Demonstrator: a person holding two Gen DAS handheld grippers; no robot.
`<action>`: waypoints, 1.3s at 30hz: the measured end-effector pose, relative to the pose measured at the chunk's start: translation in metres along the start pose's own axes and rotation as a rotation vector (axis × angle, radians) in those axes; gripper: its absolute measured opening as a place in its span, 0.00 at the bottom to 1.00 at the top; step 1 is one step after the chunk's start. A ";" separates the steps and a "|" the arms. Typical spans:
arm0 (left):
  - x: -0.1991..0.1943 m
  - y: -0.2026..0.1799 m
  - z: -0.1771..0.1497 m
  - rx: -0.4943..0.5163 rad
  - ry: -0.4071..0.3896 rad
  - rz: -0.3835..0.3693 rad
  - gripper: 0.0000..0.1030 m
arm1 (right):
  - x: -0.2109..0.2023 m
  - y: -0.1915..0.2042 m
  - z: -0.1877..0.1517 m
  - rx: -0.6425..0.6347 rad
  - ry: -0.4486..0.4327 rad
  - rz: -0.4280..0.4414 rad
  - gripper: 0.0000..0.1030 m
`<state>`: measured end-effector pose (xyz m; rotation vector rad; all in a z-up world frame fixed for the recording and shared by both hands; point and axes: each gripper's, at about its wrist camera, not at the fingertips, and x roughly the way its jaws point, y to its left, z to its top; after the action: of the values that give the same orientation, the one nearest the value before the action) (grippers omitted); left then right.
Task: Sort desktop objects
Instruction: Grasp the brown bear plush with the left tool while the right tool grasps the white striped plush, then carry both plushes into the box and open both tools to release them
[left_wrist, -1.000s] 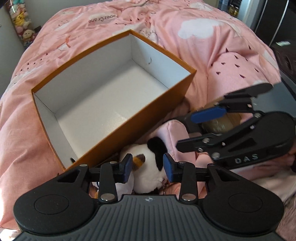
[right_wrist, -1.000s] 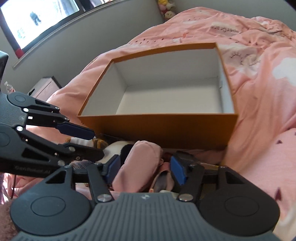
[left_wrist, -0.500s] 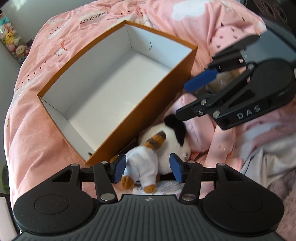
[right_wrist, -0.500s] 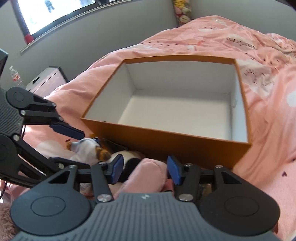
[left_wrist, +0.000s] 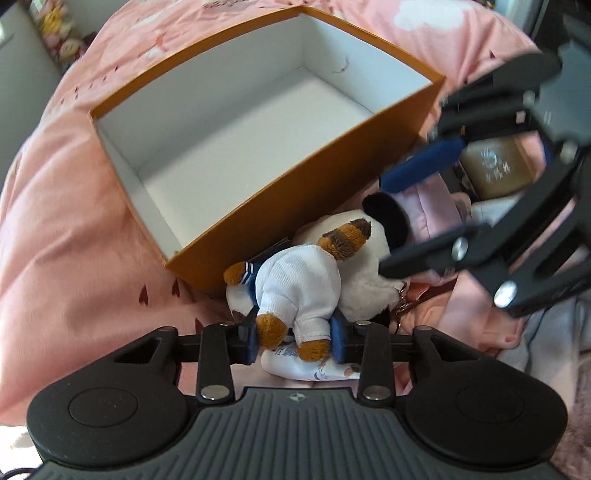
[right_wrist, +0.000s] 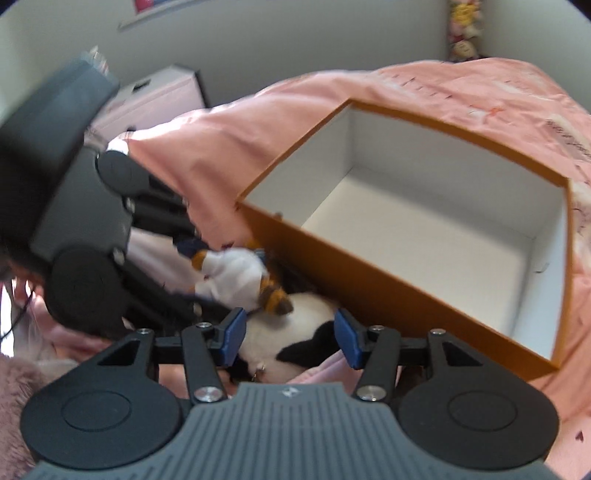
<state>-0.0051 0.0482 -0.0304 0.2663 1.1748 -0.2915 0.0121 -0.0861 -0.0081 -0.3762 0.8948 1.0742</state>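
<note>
A small brown plush in a white hoodie lies against the outer wall of an open orange box with a bare white interior. The left gripper is closing, its blue pads pressing the toy's legs. The right gripper straddles a black-and-white plush beside it, fingers apart. Everything rests on a rumpled pink duvet; grey walls stand behind the bed.
</note>
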 end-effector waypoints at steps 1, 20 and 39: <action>-0.003 0.005 0.001 -0.021 -0.001 -0.008 0.36 | 0.004 0.001 0.001 -0.016 0.017 0.005 0.54; -0.090 0.045 0.006 -0.211 -0.138 -0.152 0.34 | 0.073 -0.004 0.018 -0.039 0.246 0.043 0.70; -0.155 0.042 0.039 -0.134 -0.403 -0.025 0.34 | -0.063 -0.014 0.052 -0.033 -0.099 0.051 0.65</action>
<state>-0.0122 0.0866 0.1302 0.0700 0.7955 -0.2719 0.0358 -0.0958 0.0711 -0.3261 0.8035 1.1455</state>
